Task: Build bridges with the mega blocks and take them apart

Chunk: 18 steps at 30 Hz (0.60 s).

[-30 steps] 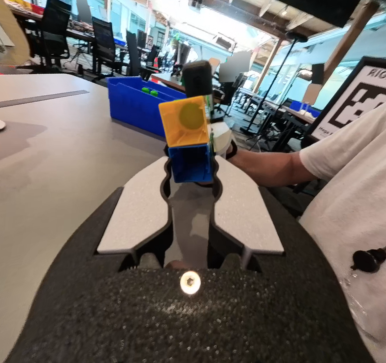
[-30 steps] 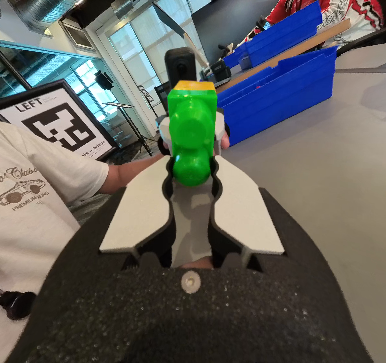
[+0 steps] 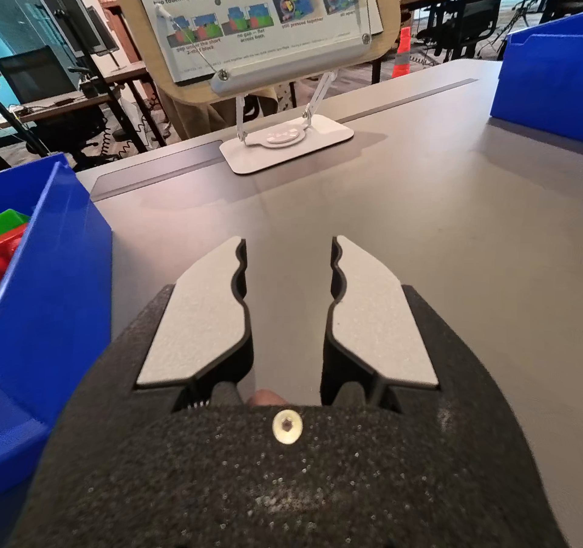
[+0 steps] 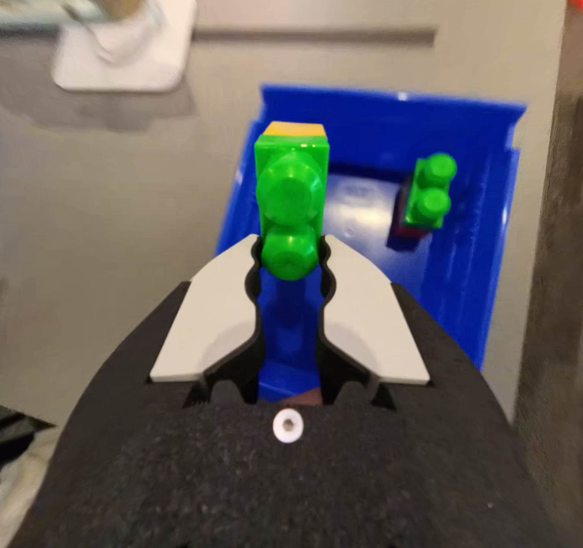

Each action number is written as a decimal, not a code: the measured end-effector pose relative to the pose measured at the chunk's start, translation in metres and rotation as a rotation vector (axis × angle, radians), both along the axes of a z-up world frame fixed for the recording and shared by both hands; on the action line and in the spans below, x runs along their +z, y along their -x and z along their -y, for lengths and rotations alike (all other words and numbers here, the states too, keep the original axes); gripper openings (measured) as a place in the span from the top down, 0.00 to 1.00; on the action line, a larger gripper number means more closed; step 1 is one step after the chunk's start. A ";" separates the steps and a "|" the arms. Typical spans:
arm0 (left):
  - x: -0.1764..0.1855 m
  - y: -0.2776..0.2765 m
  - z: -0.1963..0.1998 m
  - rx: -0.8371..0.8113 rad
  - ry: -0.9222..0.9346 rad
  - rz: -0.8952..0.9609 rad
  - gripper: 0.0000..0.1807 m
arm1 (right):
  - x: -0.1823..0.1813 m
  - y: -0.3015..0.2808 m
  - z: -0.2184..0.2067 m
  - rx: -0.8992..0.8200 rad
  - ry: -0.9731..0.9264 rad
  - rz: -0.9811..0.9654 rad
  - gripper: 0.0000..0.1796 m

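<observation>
My right gripper is shut on a bridge topped by a green two-stud block, with a yellow block showing at its far end. It holds the bridge above a blue bin. Inside that bin stands another bridge with a green two-stud block on darker blocks. My left gripper is open and empty above the grey table. A blue bin at its left holds green and red blocks.
A white stand with an instruction board sits at the table's far edge; it shows blurred in the right wrist view. Another blue bin stands at the right. Desks, chairs and an orange cone lie beyond.
My left gripper let go of the blocks, opened and swung to face the board. My right gripper carried the green-topped bridge over the blue bin, now looking down.
</observation>
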State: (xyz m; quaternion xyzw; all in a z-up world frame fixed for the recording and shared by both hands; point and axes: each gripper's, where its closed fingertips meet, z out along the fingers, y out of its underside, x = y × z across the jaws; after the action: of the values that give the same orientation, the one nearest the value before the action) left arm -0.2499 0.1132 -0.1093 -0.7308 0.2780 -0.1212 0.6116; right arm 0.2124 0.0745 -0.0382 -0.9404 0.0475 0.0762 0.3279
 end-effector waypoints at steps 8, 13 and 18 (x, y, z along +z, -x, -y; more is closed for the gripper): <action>-0.005 -0.002 -0.004 -0.008 0.049 0.001 0.72 | -0.077 -0.044 -0.033 -0.092 0.486 0.096 0.81; -0.004 -0.004 0.000 -0.023 0.021 -0.013 0.71 | -0.093 -0.046 -0.037 -0.099 0.664 0.145 0.81; -0.007 -0.007 0.001 -0.040 0.019 -0.044 0.70 | -0.096 -0.052 -0.041 -0.143 0.711 0.129 0.81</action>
State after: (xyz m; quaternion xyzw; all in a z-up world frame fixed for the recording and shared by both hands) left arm -0.2428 0.1119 -0.1158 -0.7334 0.3047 -0.1199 0.5958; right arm 0.2646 0.1154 -0.1339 -0.9928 0.1158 -0.0277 -0.0124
